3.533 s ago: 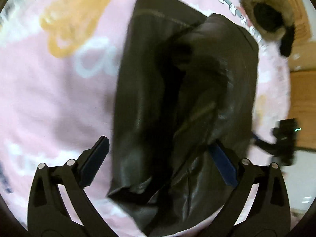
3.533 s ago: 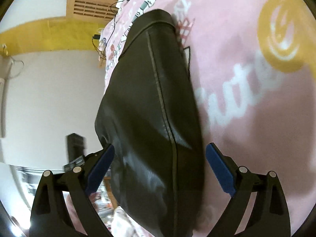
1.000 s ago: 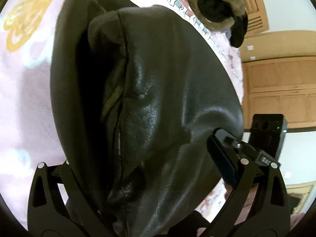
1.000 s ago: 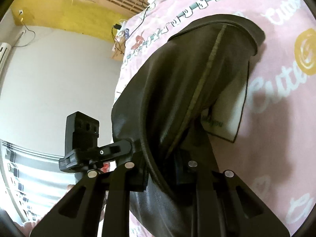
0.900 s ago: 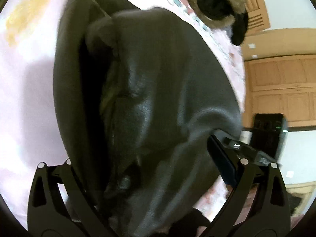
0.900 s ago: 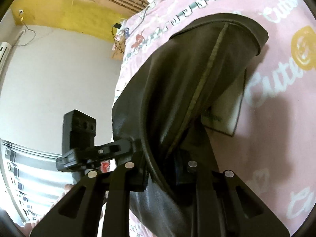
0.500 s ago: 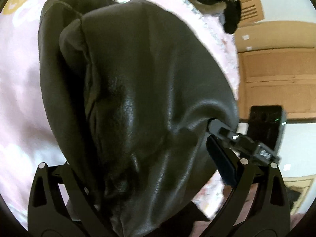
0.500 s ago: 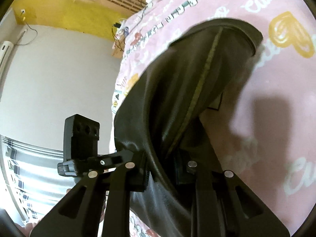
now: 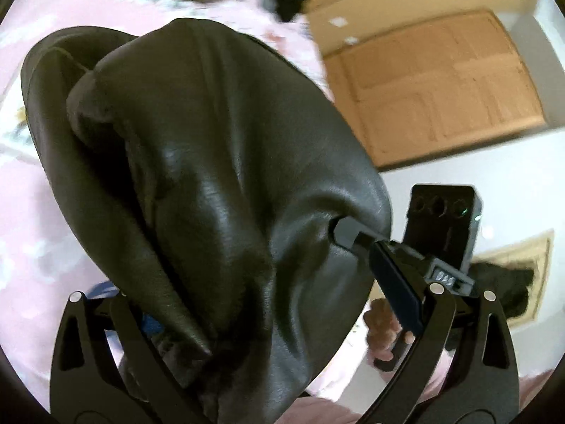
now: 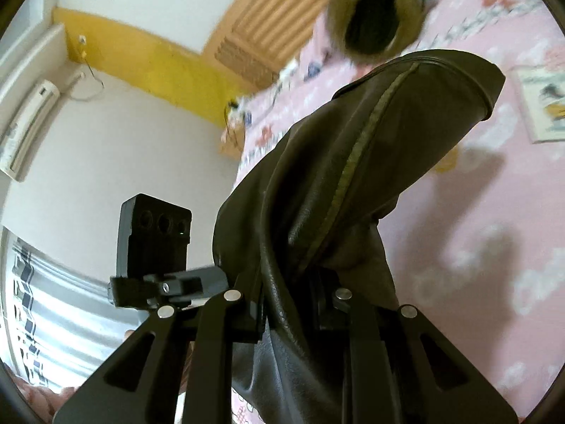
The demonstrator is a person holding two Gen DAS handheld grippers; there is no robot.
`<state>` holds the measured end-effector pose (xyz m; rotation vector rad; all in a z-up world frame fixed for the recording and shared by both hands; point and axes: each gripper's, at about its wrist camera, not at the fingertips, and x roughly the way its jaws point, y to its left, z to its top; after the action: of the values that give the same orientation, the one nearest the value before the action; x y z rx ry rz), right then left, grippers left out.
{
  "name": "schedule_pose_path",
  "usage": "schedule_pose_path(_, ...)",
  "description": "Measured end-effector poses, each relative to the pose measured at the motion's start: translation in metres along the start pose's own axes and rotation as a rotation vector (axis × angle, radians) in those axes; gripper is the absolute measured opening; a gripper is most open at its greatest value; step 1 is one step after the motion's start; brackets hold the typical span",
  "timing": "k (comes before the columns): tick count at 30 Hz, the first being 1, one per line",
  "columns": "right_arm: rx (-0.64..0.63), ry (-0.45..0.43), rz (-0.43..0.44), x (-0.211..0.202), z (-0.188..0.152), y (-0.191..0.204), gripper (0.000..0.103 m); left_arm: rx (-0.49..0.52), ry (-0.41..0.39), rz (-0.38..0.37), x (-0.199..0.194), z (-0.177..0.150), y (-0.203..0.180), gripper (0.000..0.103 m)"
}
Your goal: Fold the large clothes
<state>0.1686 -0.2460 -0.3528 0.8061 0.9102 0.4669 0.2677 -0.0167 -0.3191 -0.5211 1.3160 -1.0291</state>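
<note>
No legible brand or label anywhere; white lettering on the pink bedspread [image 10: 494, 233] is too blurred to read, and a printed picture patch [image 10: 540, 102] at the right edge of the right wrist view is cut off with nothing readable on it. The dark leather garment [image 9: 212, 176] hangs bunched, lifted above the bedspread, filling the middle of both views; an olive seam strip [image 10: 356, 155] runs down it in the right wrist view. The right gripper [image 10: 291, 304] has its jaws squeezed nearly together, clamped on a fold of the garment's near edge. The left gripper [image 9: 268, 289] has its jaws wide apart; the garment drapes between and over them, the left finger is mostly buried under leather, and whether anything is pinched is not clear, looks like no. In the left wrist view the right gripper's tip pokes into the leather beside the right blue pad [image 9: 395, 289], with a hand [image 9: 385, 332] partly hidden behind it. A fur-trimmed dark item [image 10: 378, 10] lies at the top of the bed, blurred and cut off. A wooden door [image 9: 438, 88] and a wall air conditioner [image 10: 28, 120] are also blurred.
</note>
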Motion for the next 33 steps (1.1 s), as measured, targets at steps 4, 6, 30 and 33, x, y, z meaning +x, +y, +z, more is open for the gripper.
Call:
schedule_pose_path(4,0.012,-0.146,-0.006,-0.109,-0.002,-0.009,0.017,0.126,0.021,-0.063,0.04,0.006,-0.094,0.095)
schedule_pose_path(6,0.018,-0.209,-0.016,-0.16,-0.007,-0.018,0.017,0.191,0.049,-0.099,0.071,0.007,-0.147,0.095)
schedule_pose_path(30,0.337,-0.464,-0.489,-0.467,-0.088,-0.412,0.019,0.326,0.508,-0.09,0.649,-0.014,-0.352,0.095)
schedule_pose_path(33,0.42,-0.503,-0.514,-0.477,-0.104,-0.43,0.026,0.353,0.544,-0.058,0.654,-0.015,-0.344,0.093)
